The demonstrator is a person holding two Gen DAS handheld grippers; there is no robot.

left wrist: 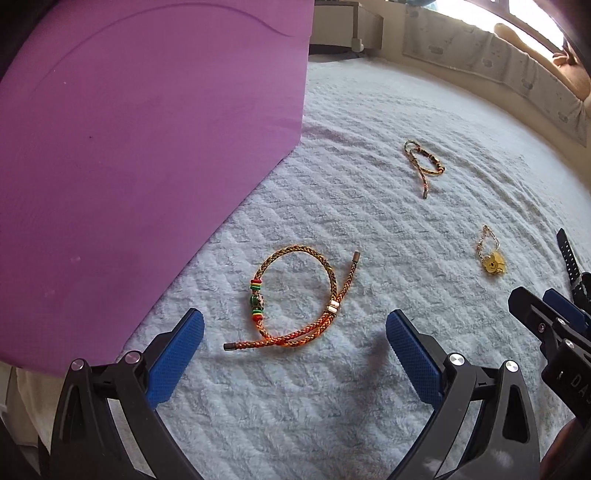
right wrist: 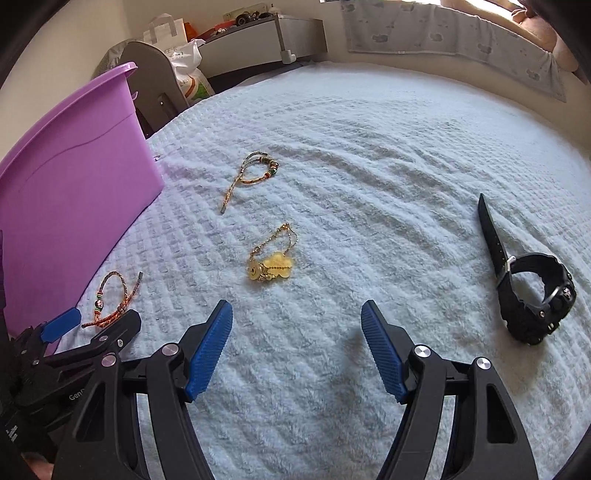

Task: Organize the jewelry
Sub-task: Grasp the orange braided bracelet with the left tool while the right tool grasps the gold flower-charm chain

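An orange braided bracelet (left wrist: 295,299) with green and red beads lies on the white towel just ahead of my open, empty left gripper (left wrist: 295,325); it also shows in the right wrist view (right wrist: 112,299). A second braided bracelet (left wrist: 423,162) (right wrist: 251,177) lies farther off. A gold chain with a yellow bear charm (left wrist: 493,258) (right wrist: 271,258) lies ahead of my open, empty right gripper (right wrist: 297,314). A black watch (right wrist: 532,291) lies to the right. A purple bin (left wrist: 129,147) (right wrist: 66,184) stands at the left.
The white towel (right wrist: 369,147) covers the whole surface. Behind it are a grey chair (right wrist: 155,85), a white bag (right wrist: 184,48), a shelf and a cloth-covered ledge (right wrist: 443,33). The left gripper shows at the lower left of the right wrist view (right wrist: 85,332).
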